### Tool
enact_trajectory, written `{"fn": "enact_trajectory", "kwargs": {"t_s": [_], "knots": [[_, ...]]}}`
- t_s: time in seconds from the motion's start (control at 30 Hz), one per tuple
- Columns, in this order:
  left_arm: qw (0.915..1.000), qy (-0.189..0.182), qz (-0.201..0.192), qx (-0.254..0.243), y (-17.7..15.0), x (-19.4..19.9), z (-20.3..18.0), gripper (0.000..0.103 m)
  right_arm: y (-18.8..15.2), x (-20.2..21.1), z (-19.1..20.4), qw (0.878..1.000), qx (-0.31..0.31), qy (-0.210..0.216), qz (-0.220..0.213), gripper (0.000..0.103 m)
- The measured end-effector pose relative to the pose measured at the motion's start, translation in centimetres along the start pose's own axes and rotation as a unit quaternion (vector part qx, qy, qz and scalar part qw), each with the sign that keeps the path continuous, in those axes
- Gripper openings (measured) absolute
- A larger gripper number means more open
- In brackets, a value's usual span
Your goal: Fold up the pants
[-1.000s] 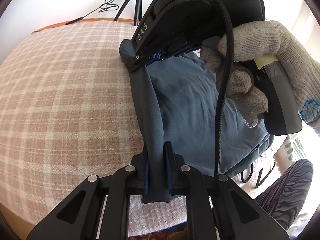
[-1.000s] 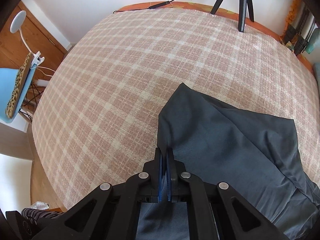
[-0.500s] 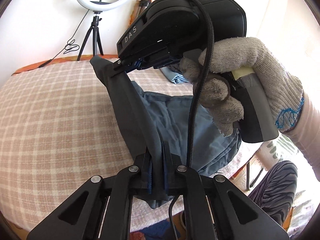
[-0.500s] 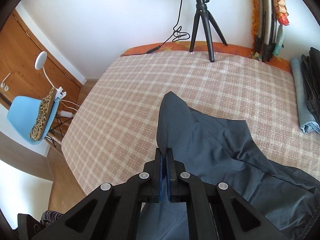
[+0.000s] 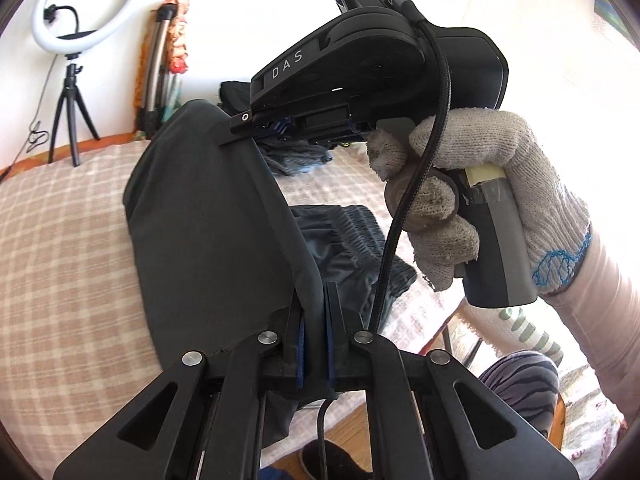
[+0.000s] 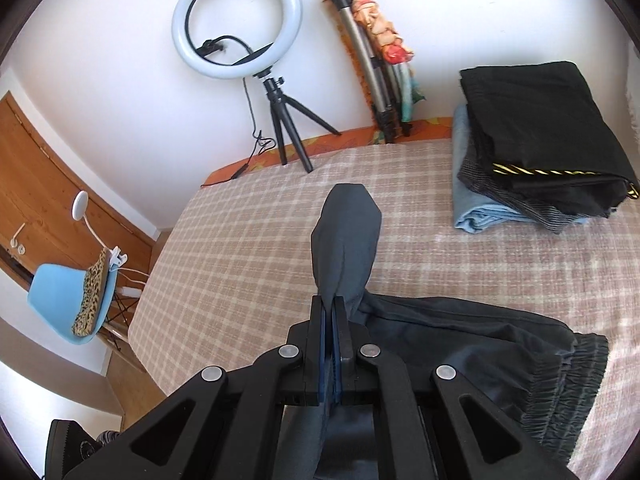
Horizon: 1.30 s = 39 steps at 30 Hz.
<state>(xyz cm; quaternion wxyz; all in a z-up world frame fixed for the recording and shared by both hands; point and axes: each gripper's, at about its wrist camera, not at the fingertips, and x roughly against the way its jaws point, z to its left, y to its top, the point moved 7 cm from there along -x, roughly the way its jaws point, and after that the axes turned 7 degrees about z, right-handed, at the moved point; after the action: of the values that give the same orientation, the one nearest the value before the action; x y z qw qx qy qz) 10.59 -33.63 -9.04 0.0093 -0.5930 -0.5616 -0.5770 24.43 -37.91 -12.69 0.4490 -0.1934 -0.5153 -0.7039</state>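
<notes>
the dark grey pants (image 5: 208, 232) were held lifted in the centre of the left wrist frame, stretched as a taut sheet. in the right wrist frame the gathered elastic waistband (image 6: 568, 380) was seen lying on the checked bedspread (image 6: 248, 248) at lower right.

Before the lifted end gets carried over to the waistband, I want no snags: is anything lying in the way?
Nothing visible does. Both grippers, left gripper and right gripper, clamp the dark pants; the elastic waistband lies bare on the plaid bedcover. The folded clothes stack sits apart, farther back.
</notes>
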Motion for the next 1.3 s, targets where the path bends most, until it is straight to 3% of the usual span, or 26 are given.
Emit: {"fn": "enact_trajectory", "kwargs": {"t_s": [0.3, 0.5, 0.73, 0.8, 1.03, 1.17, 1.3], "knots": [[0.9977, -0.052, 0.041, -0.015, 1.7, -7.2, -6.6, 0.006, -2.1, 3.1, -11.7, 0.997, -0.066, -0.043, -0.004, 0.0], [0.9962, -0.07, 0.051, -0.004, 2.5, -10.2, -8.6, 0.006, -2.1, 3.7, -16.1, 0.995, -0.08, -0.059, 0.001, 0.0], [0.9952, -0.058, 0.078, -0.007, 1.7, -13.0, -9.1, 0.006, -3.2, 2.2, -19.4, 0.994, -0.083, -0.07, 0.022, 0.0], [0.9948, -0.054, 0.085, -0.013, 1.3, -12.9, -9.1, 0.007, -3.6, 1.7, -20.3, 0.993, -0.088, -0.072, 0.026, 0.0], [0.9917, -0.028, 0.101, -0.075, -0.8, -10.2, -9.5, 0.033, -4.2, 1.1, -22.0, 0.992, -0.1, -0.077, 0.025, 0.003], [0.992, -0.002, 0.096, -0.082, -1.7, -6.9, -6.8, 0.034, -4.1, 2.2, -21.8, 0.991, -0.092, -0.097, 0.015, 0.019], [0.9946, 0.029, 0.083, -0.055, -1.8, -4.4, -1.7, 0.035, -4.0, 4.1, -21.0, 0.99, -0.077, -0.121, 0.003, 0.021]]}}
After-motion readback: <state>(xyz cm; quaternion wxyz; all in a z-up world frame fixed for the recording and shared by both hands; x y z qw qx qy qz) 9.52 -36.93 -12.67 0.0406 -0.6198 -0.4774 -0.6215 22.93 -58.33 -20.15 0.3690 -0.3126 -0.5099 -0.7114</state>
